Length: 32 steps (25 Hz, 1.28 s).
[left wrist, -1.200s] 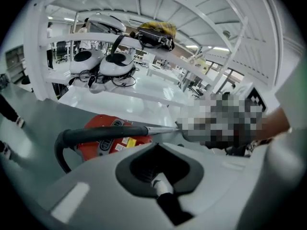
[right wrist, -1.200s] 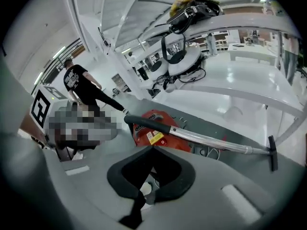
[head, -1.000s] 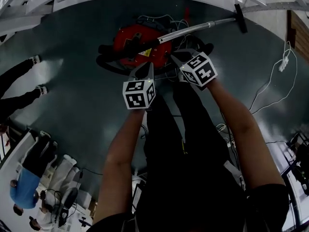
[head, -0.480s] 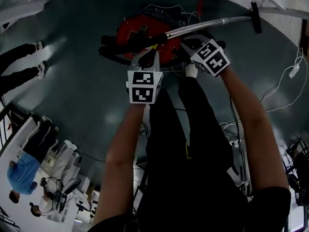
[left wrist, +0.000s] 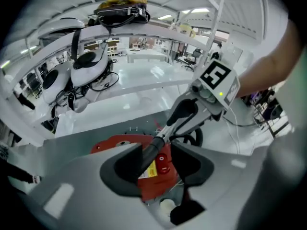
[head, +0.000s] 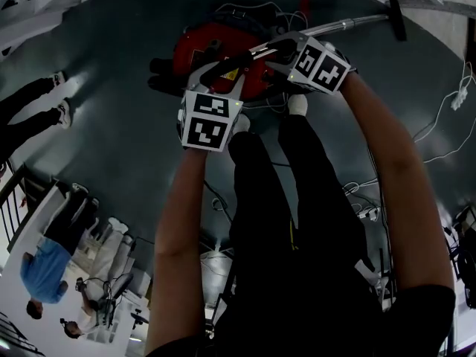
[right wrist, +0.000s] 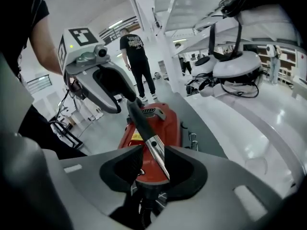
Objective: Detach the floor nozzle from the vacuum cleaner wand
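Observation:
The red vacuum cleaner (head: pixel 204 47) sits on the dark floor in front of me. Its silver wand (head: pixel 349 25) slants to the upper right and ends in the black floor nozzle (head: pixel 396 15). My left gripper (head: pixel 218 74) straddles the wand's black handle tube (left wrist: pixel 146 155); its jaws are opening, with a gap showing on the right side. My right gripper (head: pixel 280 50) straddles the wand where the black grip meets the silver tube (right wrist: pixel 156 152); its jaws are opening too, with gaps on both sides. The nozzle is far from both grippers.
A bystander's legs (head: pixel 33 103) stand at the left. A white cable (head: pixel 446 114) trails on the floor at the right. White robots (left wrist: pixel 86 71) sit on a raised ledge beyond the vacuum. A person in black (right wrist: pixel 135 61) stands further off.
Both grippers have moved forward and down onto the wand and rolled. Their jaws, shut earlier, now stand apart around the wand.

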Tool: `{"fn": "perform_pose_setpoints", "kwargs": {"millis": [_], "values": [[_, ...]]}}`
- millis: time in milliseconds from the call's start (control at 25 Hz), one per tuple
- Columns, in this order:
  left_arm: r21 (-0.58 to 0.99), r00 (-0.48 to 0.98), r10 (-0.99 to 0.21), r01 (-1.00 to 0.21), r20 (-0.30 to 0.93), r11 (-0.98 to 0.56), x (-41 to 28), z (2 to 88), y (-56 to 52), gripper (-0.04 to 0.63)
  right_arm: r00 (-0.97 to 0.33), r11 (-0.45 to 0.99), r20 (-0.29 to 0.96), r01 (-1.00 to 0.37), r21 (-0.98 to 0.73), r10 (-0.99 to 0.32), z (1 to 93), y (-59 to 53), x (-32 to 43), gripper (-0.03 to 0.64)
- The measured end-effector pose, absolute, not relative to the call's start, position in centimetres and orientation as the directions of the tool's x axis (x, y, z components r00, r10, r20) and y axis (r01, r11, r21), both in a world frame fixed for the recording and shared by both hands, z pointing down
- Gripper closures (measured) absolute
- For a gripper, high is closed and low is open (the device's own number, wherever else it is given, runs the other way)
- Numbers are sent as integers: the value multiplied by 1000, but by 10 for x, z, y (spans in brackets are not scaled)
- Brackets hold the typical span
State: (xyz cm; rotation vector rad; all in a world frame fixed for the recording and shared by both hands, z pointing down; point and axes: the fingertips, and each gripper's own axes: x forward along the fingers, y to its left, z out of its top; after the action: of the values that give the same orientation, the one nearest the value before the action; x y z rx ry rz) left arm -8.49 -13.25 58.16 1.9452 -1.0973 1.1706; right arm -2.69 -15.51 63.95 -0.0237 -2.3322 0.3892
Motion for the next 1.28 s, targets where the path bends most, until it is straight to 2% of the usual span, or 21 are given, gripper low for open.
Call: {"fn": "perform_pose_setpoints", "kwargs": {"millis": [160, 360, 600, 720, 840, 1000, 1280], "values": [[58, 257, -262, -808, 930, -587, -84, 592, -134, 405, -681, 979, 716, 8, -202, 153, 651, -154, -33, 441], [58, 228, -110, -621, 967, -782, -85, 609, -132, 365, -656, 984, 733, 136, -118, 179, 659, -146, -44, 424], [234, 325, 25, -622, 945, -747, -75, 624, -133, 365, -607, 974, 774, 222, -50, 178, 674, -146, -50, 411], [211, 291, 35, -602, 956, -770, -76, 632, -136, 389, -586, 961, 788, 277, -26, 190, 677, -144, -53, 420], [173, 255, 21, -591, 967, -788, -78, 637, -139, 446, -586, 957, 788, 290, -14, 189, 679, -145, -57, 447], [141, 216, 28, -528, 976, -837, -78, 644, -134, 440, -576, 948, 796, 317, 11, 183, 680, -142, -59, 455], [235, 254, 109, -545, 961, -805, -75, 651, -124, 439, -527, 921, 819, 390, -5, 228, 681, -133, -54, 466]]}}
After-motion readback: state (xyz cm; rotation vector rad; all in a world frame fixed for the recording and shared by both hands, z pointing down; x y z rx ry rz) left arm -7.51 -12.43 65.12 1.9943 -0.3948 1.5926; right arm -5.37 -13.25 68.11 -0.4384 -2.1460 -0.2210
